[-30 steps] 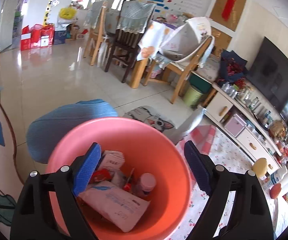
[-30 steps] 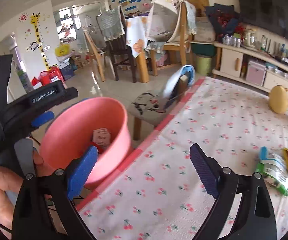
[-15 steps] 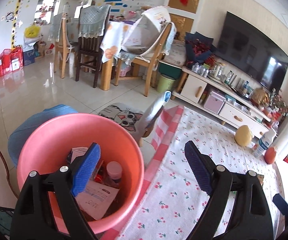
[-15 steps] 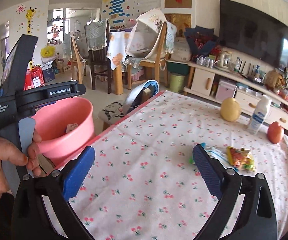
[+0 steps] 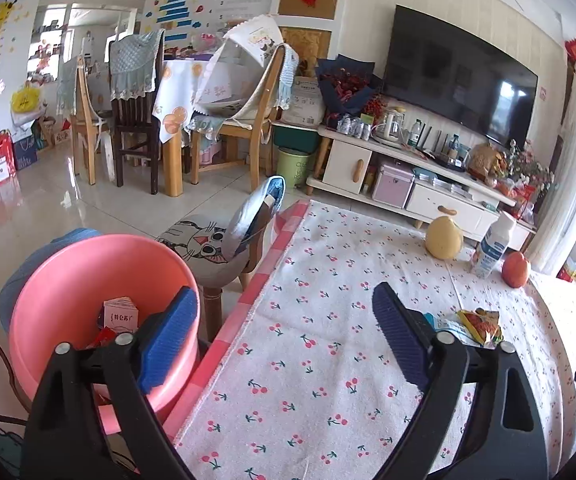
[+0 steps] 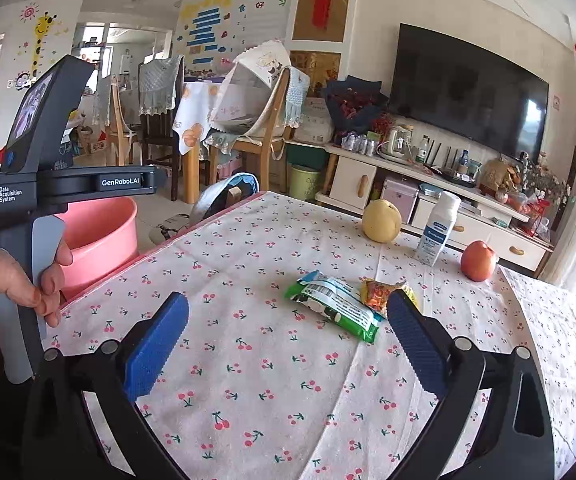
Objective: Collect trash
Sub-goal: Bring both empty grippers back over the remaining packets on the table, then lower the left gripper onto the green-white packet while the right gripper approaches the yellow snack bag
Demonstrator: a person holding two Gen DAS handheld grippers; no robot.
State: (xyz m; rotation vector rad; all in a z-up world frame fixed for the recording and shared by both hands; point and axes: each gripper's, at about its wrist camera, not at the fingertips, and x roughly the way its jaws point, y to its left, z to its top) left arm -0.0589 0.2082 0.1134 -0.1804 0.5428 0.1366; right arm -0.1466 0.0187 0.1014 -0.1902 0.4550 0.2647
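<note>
The green-and-white snack wrapper (image 6: pixel 334 305) lies flat on the cherry-print tablecloth (image 6: pixel 271 384), its long axis running from upper left to lower right in the right wrist view, with a crumpled orange-yellow wrapper (image 6: pixel 380 293) touching its far right end. Both sit ahead of the right gripper (image 6: pixel 288 344) and slightly toward its right finger, so this hand looks the nearer one and a forward reach with a small turn to cross the wrapper's narrow width seems the likely next move. The right gripper's jaws have just been opening and stand wide with nothing between them. The left gripper (image 5: pixel 283 336) has likewise been opening, empty, with bare cloth between its fingers.

The left wrist view shows only a corner of the wrappers (image 5: pixel 474 326) past its right finger, but it looks down into the pink bucket (image 5: pixel 87 276) beside the table edge, where a small carton (image 5: pixel 121 314) and other scraps lie. The right view shows just the bucket's outer wall (image 6: pixel 99 232), behind the person's hand (image 6: pixel 3 292) on the left gripper's handle.
</note>
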